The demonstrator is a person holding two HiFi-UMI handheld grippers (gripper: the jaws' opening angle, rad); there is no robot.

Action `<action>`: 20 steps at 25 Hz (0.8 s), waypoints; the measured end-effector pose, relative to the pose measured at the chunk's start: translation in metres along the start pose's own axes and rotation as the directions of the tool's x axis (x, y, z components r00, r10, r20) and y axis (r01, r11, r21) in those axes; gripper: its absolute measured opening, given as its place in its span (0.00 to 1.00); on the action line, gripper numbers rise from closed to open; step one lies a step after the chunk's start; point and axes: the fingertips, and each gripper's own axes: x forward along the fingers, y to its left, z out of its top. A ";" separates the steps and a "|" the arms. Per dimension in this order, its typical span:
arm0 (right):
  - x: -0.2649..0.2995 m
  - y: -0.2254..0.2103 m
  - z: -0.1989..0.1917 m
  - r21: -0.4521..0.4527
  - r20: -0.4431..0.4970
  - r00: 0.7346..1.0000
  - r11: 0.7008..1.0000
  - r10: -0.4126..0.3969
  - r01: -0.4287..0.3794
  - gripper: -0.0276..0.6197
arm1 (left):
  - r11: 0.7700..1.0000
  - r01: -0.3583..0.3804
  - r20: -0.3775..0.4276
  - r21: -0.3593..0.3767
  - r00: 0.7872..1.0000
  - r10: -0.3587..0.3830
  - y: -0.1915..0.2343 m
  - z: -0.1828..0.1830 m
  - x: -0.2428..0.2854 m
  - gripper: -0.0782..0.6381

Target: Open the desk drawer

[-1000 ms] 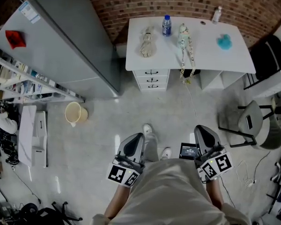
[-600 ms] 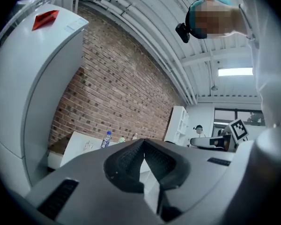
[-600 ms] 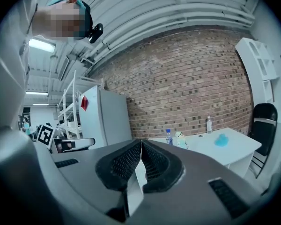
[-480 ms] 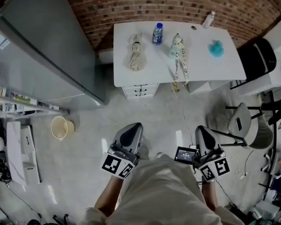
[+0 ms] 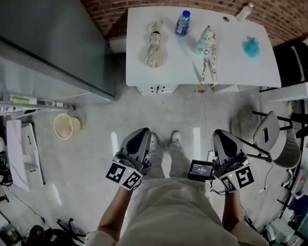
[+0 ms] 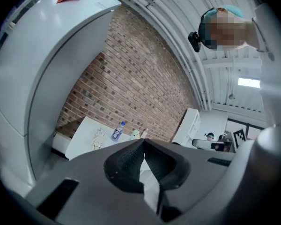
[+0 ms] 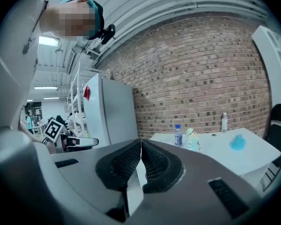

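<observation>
We are at the approach step, standing well back from the white desk [image 5: 236, 65], with the left gripper [image 5: 141, 133] and the right gripper [image 5: 218, 134] both closed on nothing and held out ahead of us. The drawer [image 5: 157, 89] sits under the desk's left end in the head view; only its white front and dark handle peep out, and it looks shut. Next we must step in, lower one gripper, part its jaws and take that handle.
</observation>
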 end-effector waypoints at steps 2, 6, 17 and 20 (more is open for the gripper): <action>0.020 -0.012 -0.002 -0.036 -0.011 0.998 0.997 0.066 -0.067 0.09 | 0.997 -0.057 0.019 -0.059 0.998 0.059 0.016 -0.005 0.008 0.12; 0.065 -0.037 -0.013 -0.108 -0.041 0.980 0.975 0.193 -0.196 0.09 | 0.975 -0.170 0.080 -0.144 0.980 0.182 0.045 -0.019 0.017 0.12; 0.147 -0.067 -0.122 -0.156 -0.105 0.932 0.919 0.348 -0.361 0.09 | 0.940 -0.221 -0.021 -0.261 0.974 0.224 0.109 -0.164 0.084 0.12; 0.159 -0.065 -0.163 -0.103 -0.133 0.918 0.916 0.373 -0.387 0.09 | 0.913 -0.184 -0.030 -0.365 0.982 0.186 0.129 -0.208 0.107 0.12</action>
